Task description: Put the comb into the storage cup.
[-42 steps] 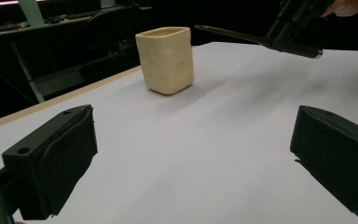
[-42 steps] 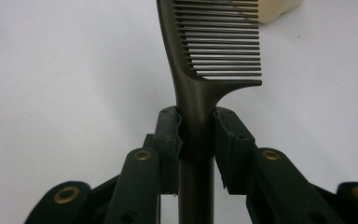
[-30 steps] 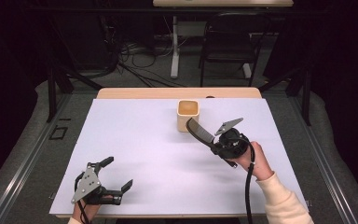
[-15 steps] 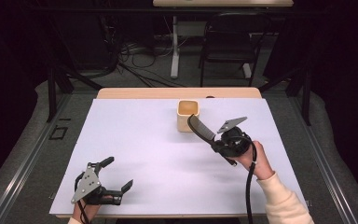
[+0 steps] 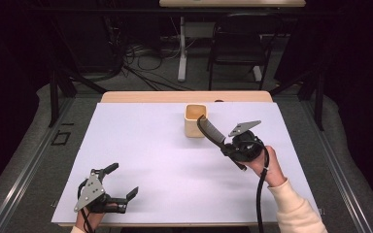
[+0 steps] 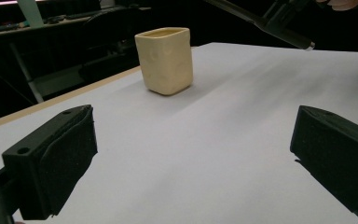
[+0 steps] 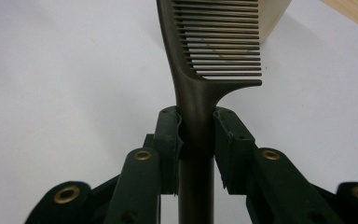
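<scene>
We see the right gripper (image 5: 227,147) raised over the right half of the white table sheet (image 5: 145,145), its jaws pinched on the handle of a dark comb (image 5: 210,130) whose toothed end slants up and away toward the cream square cup (image 5: 194,121); from above the comb's tip overlaps the cup's near right corner, though we cannot tell whether the two touch. In the right gripper view the comb (image 7: 214,51) rises straight from between the pads with its teeth pointing right, the cup's pale wall behind them. Near the table's front left corner we find the left gripper (image 5: 122,183) held low with its jaws spread wide and nothing between them, and its own view looks across bare sheet to the cup (image 6: 164,59) standing upright well ahead.
</scene>
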Demonstrator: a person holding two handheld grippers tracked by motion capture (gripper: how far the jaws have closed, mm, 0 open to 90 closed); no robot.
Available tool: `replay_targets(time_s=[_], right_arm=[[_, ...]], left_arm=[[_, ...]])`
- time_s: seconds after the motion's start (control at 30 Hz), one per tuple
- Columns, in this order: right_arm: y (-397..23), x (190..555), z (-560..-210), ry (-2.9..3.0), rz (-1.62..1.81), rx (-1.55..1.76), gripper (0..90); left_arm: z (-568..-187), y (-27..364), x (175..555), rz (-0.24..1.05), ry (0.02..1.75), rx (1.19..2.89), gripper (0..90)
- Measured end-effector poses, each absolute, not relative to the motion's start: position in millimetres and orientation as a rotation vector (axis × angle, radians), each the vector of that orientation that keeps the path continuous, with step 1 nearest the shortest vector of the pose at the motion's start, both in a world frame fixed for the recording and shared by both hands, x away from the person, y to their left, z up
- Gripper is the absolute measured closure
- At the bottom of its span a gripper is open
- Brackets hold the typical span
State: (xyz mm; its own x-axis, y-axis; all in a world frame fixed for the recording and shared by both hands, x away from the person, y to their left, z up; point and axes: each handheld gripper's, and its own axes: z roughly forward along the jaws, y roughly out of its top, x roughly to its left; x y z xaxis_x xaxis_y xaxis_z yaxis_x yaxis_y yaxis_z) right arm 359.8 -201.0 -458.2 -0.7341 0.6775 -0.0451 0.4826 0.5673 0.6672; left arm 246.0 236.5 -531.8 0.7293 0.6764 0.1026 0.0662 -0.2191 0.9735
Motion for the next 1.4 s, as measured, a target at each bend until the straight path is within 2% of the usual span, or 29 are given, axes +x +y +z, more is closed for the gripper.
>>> replay_targets(time_s=[1.4], right_arm=[[-201.2,366.5,-458.9,2.329,1.066,0.953,72.0]], left_arm=[[-531.6,236.2,246.1,0.636,0.599,1.714,0.5]])
